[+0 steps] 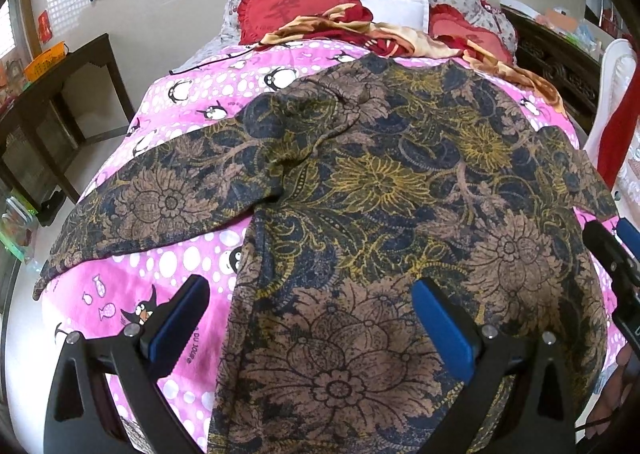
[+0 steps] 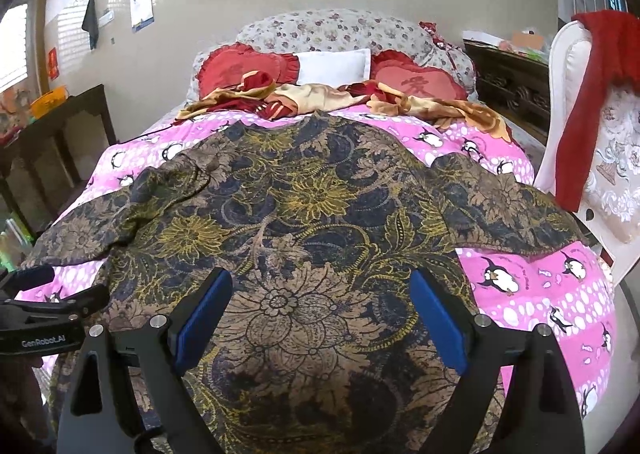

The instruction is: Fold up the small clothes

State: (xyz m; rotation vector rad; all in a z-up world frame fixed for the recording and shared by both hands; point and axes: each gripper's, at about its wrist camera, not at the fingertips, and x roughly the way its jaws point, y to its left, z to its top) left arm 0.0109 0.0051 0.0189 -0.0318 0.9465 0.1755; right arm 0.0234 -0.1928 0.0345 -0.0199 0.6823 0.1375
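Observation:
A brown, navy and yellow floral shirt (image 1: 380, 182) lies spread flat on a pink penguin-print quilt (image 1: 192, 254), sleeves out to both sides; it also shows in the right wrist view (image 2: 304, 206). My left gripper (image 1: 310, 290) is open and empty, hovering over the shirt's near left hem edge. My right gripper (image 2: 320, 282) is open and empty over the shirt's near hem, right of centre. The right gripper shows at the right edge of the left view (image 1: 612, 250). The left gripper shows at the left edge of the right view (image 2: 36, 294).
Red heart cushions (image 2: 248, 68), a white pillow (image 2: 334, 64) and a crumpled red-and-tan blanket (image 2: 316, 96) lie at the bed's head. A dark wooden table (image 1: 60, 94) stands left. A white chair (image 2: 576, 126) with a red cloth stands right.

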